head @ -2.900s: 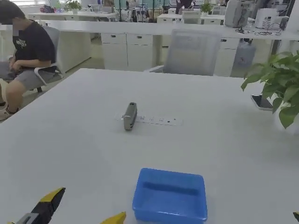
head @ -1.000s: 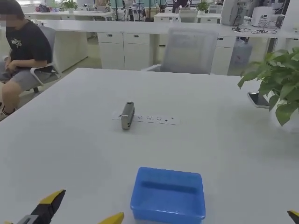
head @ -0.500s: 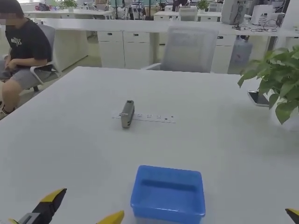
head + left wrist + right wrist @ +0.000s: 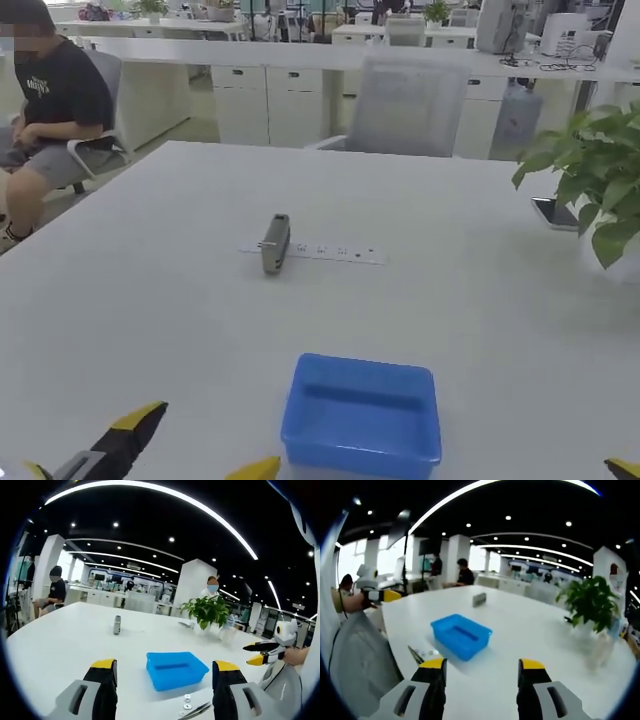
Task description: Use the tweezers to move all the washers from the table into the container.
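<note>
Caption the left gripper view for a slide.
Open left gripper faces the blue container; washers and tweezers lie on the table before it.

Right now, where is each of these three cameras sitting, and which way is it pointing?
Head view: on the headset, looking forward and down at the table and blue container; left gripper and right gripper tips poke in below.
Left gripper view: rides the left gripper, looking along its open jaws at container, washers, tweezers.
Right gripper view: rides the right gripper, along its open jaws.
Shared: all three see the container.
</note>
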